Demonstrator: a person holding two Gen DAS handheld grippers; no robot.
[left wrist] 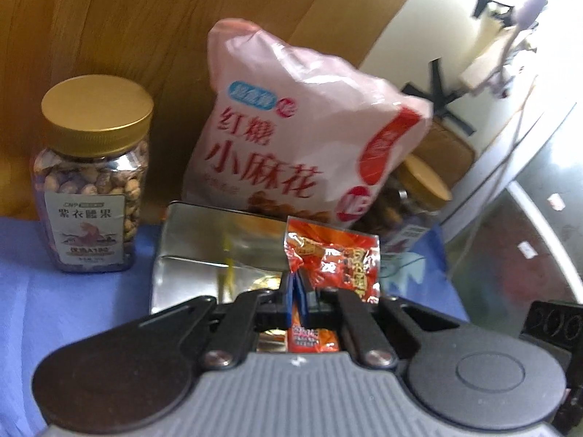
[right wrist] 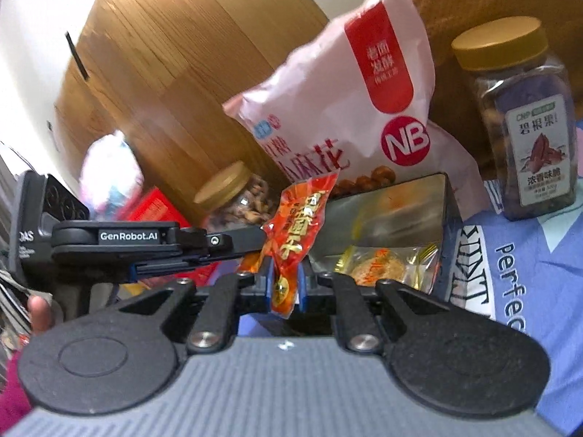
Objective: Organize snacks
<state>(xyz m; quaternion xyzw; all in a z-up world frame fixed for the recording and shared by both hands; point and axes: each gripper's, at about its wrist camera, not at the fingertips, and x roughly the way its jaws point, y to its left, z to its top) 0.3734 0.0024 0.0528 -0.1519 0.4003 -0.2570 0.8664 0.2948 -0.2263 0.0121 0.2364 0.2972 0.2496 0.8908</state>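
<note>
Both grippers clamped one crinkled, glossy red snack packet (right wrist: 291, 233): the left gripper (left wrist: 298, 291) pinched its edge between blue pads, and the right gripper (right wrist: 286, 284) closed on its lower end. Just beyond lay an open rectangular metal tin (left wrist: 204, 240) holding clear-wrapped pastries. Behind the tin leaned a soft pink bag (left wrist: 291, 127). A gold-lidded plastic jar (left wrist: 91, 182) stood left of it; a second jar (left wrist: 419, 189) was largely hidden. Blue cloth (left wrist: 54, 291) covered the surface.
</note>
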